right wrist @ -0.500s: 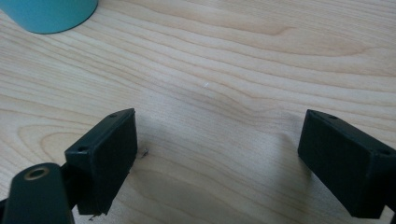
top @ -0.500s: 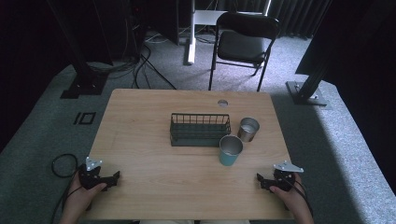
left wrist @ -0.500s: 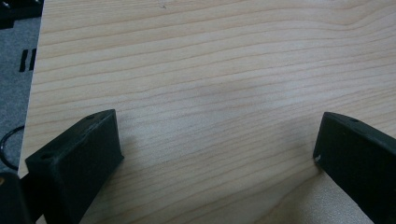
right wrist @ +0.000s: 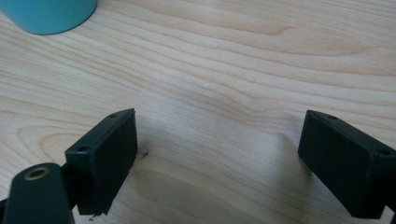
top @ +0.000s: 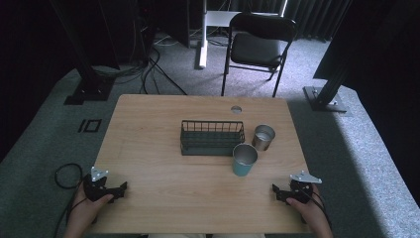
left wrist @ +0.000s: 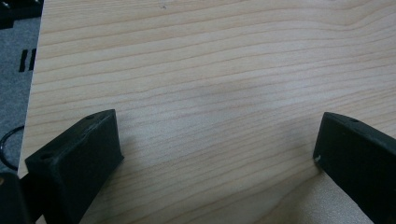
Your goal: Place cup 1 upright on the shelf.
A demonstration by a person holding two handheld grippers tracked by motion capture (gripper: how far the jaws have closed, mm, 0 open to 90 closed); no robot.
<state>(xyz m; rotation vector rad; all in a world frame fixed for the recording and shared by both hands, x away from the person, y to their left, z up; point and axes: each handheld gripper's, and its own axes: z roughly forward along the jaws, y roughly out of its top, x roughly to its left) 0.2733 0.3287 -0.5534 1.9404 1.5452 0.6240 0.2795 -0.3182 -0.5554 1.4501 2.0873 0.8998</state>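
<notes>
I hold both grippers low at the bench's (top: 158, 124) near corners, left gripper (top: 115, 189) and right gripper (top: 280, 193) fingers apart, the teal cup (top: 244, 159) near the right one, beside the wire basket (top: 212, 137).

Wood-grain table, matt black plastic, metal cups and wire

The table (top: 163, 129) has a pale wood-grain top, smooth and matt, with a raw chipboard-like edge at the near right of the left gripper view. The fingers (left wrist: 77, 163) of the left gripper (top: 115, 191) and of the right gripper (top: 279, 192) look like matt black plastic. The teal cup (top: 244, 159) has a smooth coat outside and dull metal inside; the steel cup (top: 263, 137) is bare brushed metal. The basket (top: 212, 137) is dark coated wire.
</notes>
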